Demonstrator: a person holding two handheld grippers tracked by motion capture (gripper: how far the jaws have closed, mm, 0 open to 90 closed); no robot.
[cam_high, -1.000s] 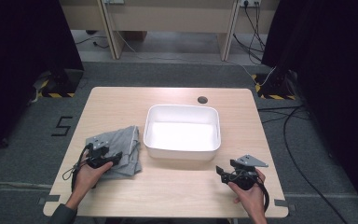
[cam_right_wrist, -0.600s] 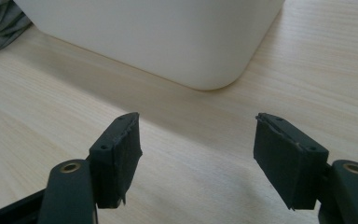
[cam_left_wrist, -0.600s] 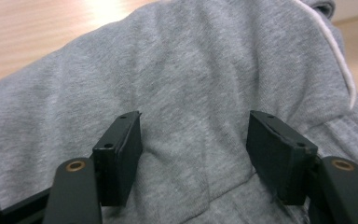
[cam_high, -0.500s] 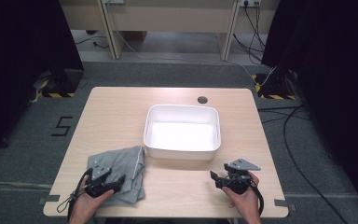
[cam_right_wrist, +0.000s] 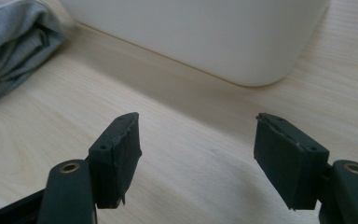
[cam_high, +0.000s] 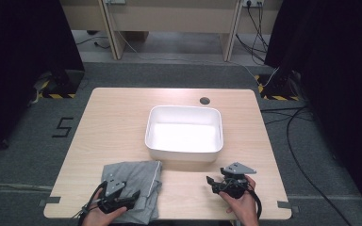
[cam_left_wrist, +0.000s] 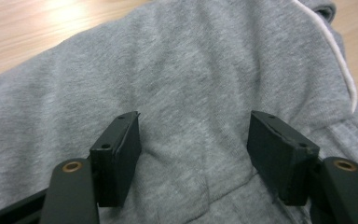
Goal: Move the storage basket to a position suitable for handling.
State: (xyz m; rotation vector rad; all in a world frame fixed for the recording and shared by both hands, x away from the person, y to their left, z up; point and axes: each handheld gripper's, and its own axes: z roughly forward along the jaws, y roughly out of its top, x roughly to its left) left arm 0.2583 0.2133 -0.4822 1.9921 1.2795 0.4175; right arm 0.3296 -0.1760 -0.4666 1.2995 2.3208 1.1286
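Observation:
A folded grey garment (cam_high: pixel 134 181) with white piping lies at the table's front left; its cloth (cam_left_wrist: pixel 182 84) spreads under the left gripper view. My left gripper (cam_high: pixel 131 197) rests over its near part, open, both jaws wide apart above the cloth (cam_left_wrist: pixel 193 154). A white rectangular tub (cam_high: pixel 185 132) stands empty in the middle of the table. My right gripper (cam_high: pixel 210 182) hovers open over bare wood in front of the tub (cam_right_wrist: pixel 205 32), nothing between its jaws (cam_right_wrist: pixel 198 158). A corner of the garment (cam_right_wrist: pixel 14 42) shows in the right gripper view at the left.
The light wooden table (cam_high: pixel 118 122) has a round cable hole (cam_high: pixel 204 100) behind the tub. Bare wood lies left of and behind the tub. Cables (cam_high: pixel 306 117) run on the floor at the right, and desk legs stand beyond the far edge.
The garment and my left gripper have shifted toward the near edge and a little to the right. My right gripper has drawn back slightly toward the near edge and stays open.

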